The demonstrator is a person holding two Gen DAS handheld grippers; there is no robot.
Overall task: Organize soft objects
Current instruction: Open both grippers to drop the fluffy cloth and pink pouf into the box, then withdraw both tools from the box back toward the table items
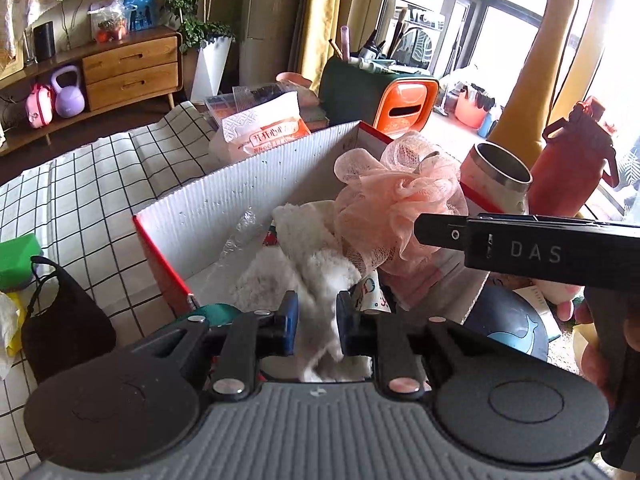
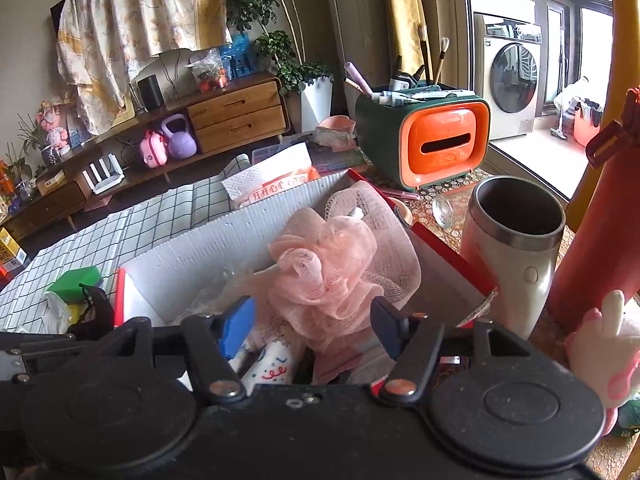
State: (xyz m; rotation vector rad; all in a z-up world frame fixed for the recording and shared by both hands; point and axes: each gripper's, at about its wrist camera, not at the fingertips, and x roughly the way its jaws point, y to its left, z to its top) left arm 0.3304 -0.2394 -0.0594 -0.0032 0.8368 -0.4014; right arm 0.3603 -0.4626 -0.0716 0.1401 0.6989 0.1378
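Observation:
A white corrugated box [image 1: 248, 196] with red outer sides holds soft things. My left gripper [image 1: 316, 322] is shut on a white fluffy cloth [image 1: 308, 252] that drapes into the box. A pink mesh bath pouf [image 1: 396, 196] lies in the box beyond it. In the right wrist view my right gripper [image 2: 312, 330] is open, its jaws on either side of the near part of the pouf [image 2: 324, 268], above the box [image 2: 200, 248]. The right gripper's black body [image 1: 540, 244] crosses the left wrist view at the right.
A black pouch [image 1: 60, 324] and a green sponge [image 1: 16, 260] lie on the checked cloth at the left. A steel-rimmed mug [image 2: 516, 240], a red bottle [image 2: 600, 240] and an orange-fronted organizer [image 2: 440, 144] stand right of the box. A tissue pack [image 2: 272, 184] lies behind it.

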